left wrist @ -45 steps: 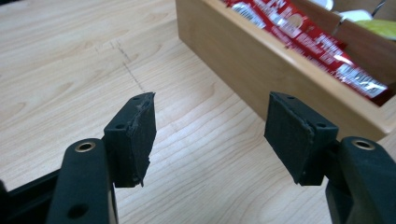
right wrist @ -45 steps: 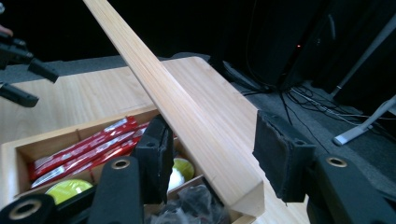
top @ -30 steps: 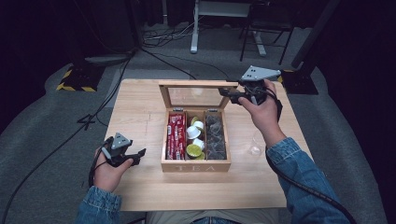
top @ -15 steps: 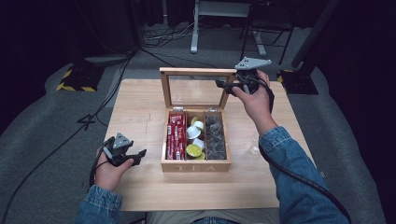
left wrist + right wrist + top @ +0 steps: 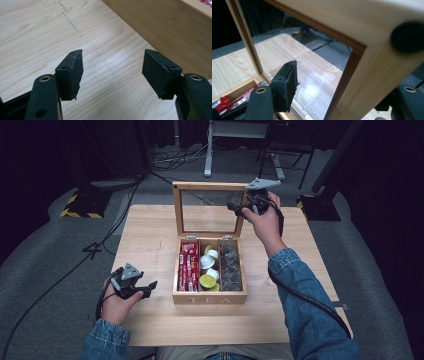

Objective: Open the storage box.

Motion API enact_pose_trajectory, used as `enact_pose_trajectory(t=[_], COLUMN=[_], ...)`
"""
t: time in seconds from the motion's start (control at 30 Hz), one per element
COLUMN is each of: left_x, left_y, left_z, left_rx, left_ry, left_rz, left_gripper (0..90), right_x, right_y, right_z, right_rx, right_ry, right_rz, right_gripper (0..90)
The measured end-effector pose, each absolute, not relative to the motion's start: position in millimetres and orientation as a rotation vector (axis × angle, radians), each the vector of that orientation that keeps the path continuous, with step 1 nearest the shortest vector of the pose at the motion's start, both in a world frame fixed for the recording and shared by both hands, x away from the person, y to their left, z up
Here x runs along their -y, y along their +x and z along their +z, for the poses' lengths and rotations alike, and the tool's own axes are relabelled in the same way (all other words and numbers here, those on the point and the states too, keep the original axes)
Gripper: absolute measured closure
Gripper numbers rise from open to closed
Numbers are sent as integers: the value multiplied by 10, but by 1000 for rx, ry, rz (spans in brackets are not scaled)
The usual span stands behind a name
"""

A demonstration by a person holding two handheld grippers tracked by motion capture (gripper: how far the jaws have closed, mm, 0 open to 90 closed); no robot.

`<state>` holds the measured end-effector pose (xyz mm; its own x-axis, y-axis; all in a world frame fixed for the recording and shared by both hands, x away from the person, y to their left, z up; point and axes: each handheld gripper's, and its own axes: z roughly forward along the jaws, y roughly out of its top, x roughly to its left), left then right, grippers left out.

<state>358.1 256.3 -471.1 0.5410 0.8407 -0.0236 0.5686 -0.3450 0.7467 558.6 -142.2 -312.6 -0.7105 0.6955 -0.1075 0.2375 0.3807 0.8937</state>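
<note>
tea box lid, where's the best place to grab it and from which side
Grip the lid by its wooden frame at the upper right corner, coming from the right: it stands upright, and the frame edge fits between the jaws, unlike the glass pane. The right gripper is already there, jaws astride that edge.

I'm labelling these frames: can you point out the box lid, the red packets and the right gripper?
box lid point(image 5: 208, 185): high view, top wooden rail of its frame.
red packets point(image 5: 188, 266): high view, middle of the stack in the box's left compartment.
right gripper point(image 5: 239, 210): high view, between its jaw tips at the lid's right edge.
</note>
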Motion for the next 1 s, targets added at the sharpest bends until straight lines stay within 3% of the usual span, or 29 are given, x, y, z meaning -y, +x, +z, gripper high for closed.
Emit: enact_pose_trajectory(t=[0.43,1.0], left_x=[-2562,-2547], left_y=[3585,3595], left_z=[-4717,-4743], left_rx=[-1136,-1141], left_ry=[2052,2058], left_rz=[473,457], left_gripper=[335,326], right_x=[1303,1283], right_y=[5736,5884], right_z=[-3299,-3562], right_rx=[-2169,-2205], right_ry=[849,916], right_rz=[1239,1241], right_gripper=[189,165])
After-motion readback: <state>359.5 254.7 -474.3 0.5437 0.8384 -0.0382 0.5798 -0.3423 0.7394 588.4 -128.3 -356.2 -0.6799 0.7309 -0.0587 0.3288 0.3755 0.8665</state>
